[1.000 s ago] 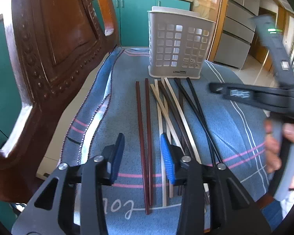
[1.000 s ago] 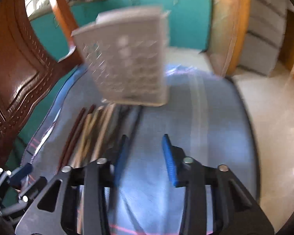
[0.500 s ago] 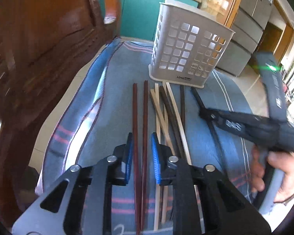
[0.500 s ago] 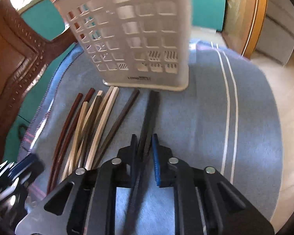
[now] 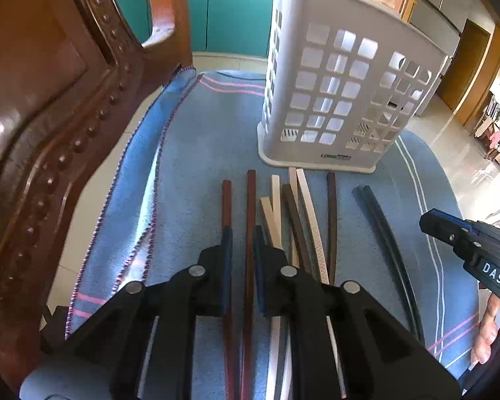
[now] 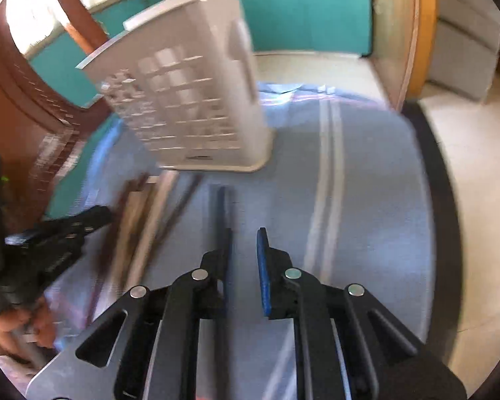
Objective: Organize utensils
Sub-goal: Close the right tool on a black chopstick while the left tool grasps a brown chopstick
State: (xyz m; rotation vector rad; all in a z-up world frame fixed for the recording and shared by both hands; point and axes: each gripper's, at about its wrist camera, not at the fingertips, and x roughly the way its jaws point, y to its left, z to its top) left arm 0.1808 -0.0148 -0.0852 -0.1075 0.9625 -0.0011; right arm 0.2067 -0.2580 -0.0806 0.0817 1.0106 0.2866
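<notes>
Left gripper [image 5: 241, 250] is low over the blue cloth [image 5: 196, 140], its blue pads narrowed around the pair of reddish-brown chopsticks [image 5: 250, 200]; one stick runs up the slot between them, the other lies against the inner face of the left pad, and whether they are truly pinched is hard to call. Just right of that pair, in front of the white slotted utensil holder [image 5: 333, 100], lies the loose fan of pale and dark brown chopsticks [image 5: 303, 206], tips reaching the holder's base. Further right, the black chopsticks [image 5: 380, 220] curve along the cloth on their own. Over to the right gripper [image 6: 245, 256]: pads parted with a plain gap, nothing between them; a black stick [image 6: 218, 206] passes under its left finger. The view is blurred. The holder stands upright on the cloth, with the carved wooden chair [image 5: 50, 100] to its left.
</notes>
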